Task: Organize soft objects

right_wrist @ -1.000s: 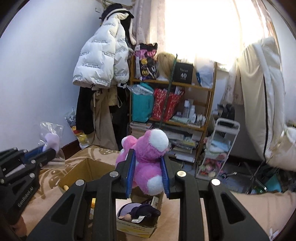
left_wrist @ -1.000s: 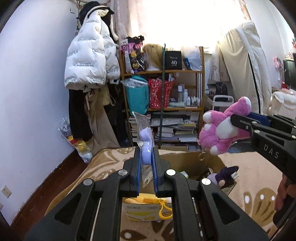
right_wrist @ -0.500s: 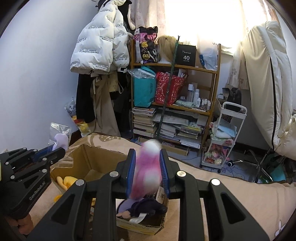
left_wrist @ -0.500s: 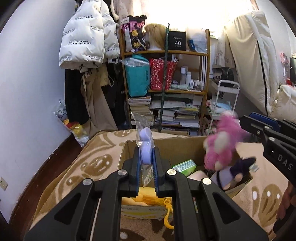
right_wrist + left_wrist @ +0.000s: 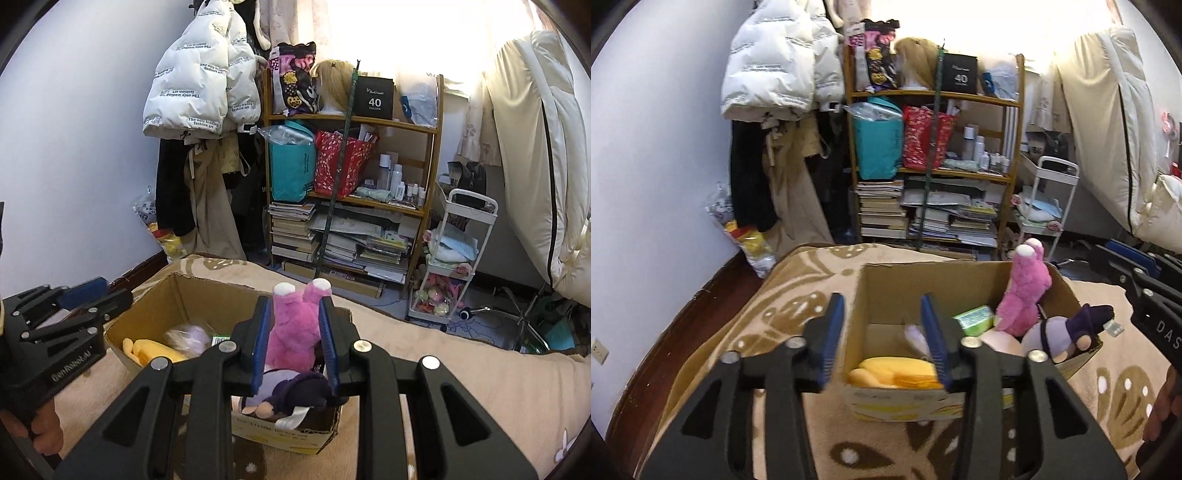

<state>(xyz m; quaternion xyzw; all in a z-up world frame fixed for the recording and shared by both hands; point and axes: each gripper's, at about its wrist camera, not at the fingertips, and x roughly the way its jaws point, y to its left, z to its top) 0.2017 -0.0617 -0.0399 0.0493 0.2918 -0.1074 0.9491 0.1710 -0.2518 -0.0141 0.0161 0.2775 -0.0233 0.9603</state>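
Grippers over cardboard box (image 5: pixel 960 280), both released.
Left gripper (image 5: pixel 882 336) fingers apart, empty; right gripper (image 5: pixel 294 341) fingers spread around pink plush (image 5: pixel 293 332), box's 3 o'clock side.

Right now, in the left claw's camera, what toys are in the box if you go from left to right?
Yellow plush toy → little purple toy in a clear bag → green packet → pink plush toy → dark purple plush doll, all inside the cardboard box.
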